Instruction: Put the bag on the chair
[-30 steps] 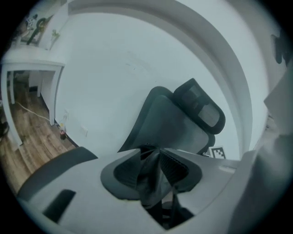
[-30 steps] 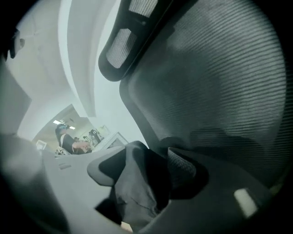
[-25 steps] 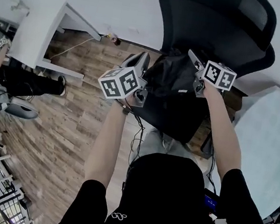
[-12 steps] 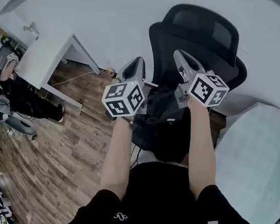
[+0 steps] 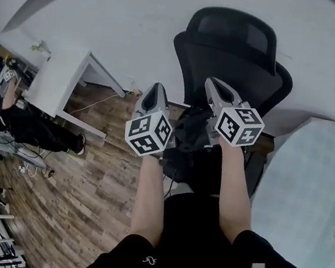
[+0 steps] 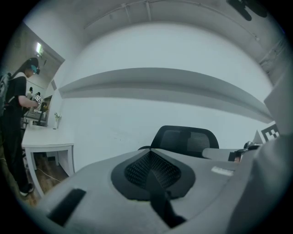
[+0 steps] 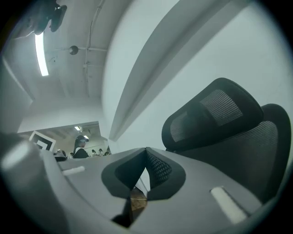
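Observation:
In the head view a black bag lies slumped on the seat of the black office chair, below and between my two grippers. Held above the bag, my left gripper is shut and points at the wall. My right gripper is shut too and points at the chair's back. Neither touches the bag, and nothing is between their jaws. The left gripper view shows its jaws closed, with the chair's headrest beyond. In the right gripper view its jaws are closed under the headrest.
A white desk stands at the left by the wall, with a person beside it on the wood floor. A round pale table is at the right. A white wall rises behind the chair.
Both grippers have lifted off the bag on the seat and risen. The right gripper's jaws, open before, have shut. The bag stays on the chair.

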Available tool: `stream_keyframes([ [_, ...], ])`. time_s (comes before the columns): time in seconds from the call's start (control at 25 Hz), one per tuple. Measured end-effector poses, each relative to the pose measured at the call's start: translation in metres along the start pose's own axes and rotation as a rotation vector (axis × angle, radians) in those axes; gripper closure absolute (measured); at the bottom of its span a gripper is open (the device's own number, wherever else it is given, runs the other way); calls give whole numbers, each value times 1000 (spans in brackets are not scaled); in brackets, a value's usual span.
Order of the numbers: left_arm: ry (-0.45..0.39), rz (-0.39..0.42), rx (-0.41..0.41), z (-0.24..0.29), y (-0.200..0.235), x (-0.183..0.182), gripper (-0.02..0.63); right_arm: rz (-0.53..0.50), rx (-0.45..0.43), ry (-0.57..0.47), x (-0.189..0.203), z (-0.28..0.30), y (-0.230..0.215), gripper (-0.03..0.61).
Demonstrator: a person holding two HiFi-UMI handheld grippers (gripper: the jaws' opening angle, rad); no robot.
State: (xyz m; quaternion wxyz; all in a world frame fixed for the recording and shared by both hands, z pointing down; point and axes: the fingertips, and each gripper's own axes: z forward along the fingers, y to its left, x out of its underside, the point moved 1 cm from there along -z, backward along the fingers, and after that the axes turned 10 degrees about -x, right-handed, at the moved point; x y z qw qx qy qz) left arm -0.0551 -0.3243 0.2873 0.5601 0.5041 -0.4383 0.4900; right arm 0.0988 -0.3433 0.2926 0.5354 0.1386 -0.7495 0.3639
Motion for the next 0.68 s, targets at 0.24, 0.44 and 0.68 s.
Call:
stream_keyframes([
  [0.24,-7,41,50,-10,-18,-4,621,-60,26,-10,-11,-17,5,571],
  [0.44,-13,54,88,-7,-31,-14,621,-152,46,6,-29,-18,11,572],
  [0.68,0,61,108,10,-30,-25,621,-209,35,25,-44,2,13,572],
])
